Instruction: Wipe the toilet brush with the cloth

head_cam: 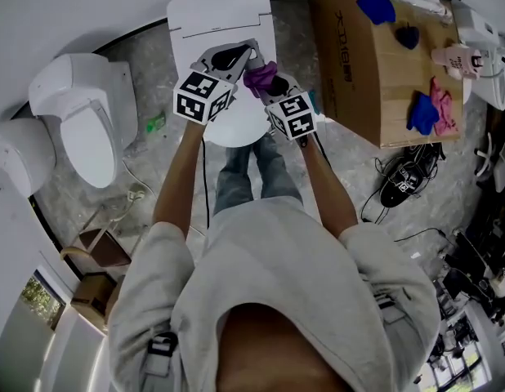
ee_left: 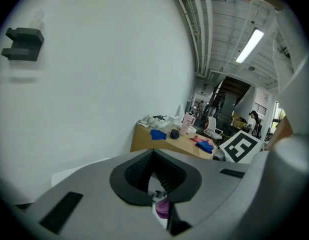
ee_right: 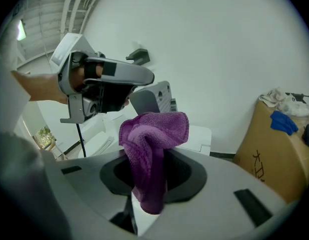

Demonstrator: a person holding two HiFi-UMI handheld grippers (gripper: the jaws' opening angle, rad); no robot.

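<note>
From the head view, the person stands over a glossy white toilet (head_cam: 222, 16) on a grey, mottled stone floor (head_cam: 355, 166). Both tools are held above its closed lid. The left gripper (head_cam: 238, 55) reaches forward, grey and angular, beside the right gripper (head_cam: 271, 88). A crumpled purple cloth (head_cam: 259, 75) bunches at the right gripper's tip, just beside the left one's fingers. A second toilet (head_cam: 82, 119), rounded and smooth, stands well apart at the left. A brown cardboard box (head_cam: 355, 64) at the right carries blue rags (head_cam: 422, 113).

In the left gripper view, the ribbed black pads meet at their tips in a narrow peak and spread apart only lower down. Nothing is gripped between them. A sliver of the purple cloth shows below, through the gap. Beyond lie a plain white wall (ee_left: 94, 89) with a blocky black bracket (ee_left: 24, 44), and the right gripper's checkered marker cube (ee_left: 240, 147).

In the right gripper view, the jaws are closed on the cloth. It is fuzzy, looped microfibre that folds over the pads in a soft hump and hangs down in a thick tail. The left gripper sits just behind it, its flat grey fingers pointing toward the cloth.
</note>
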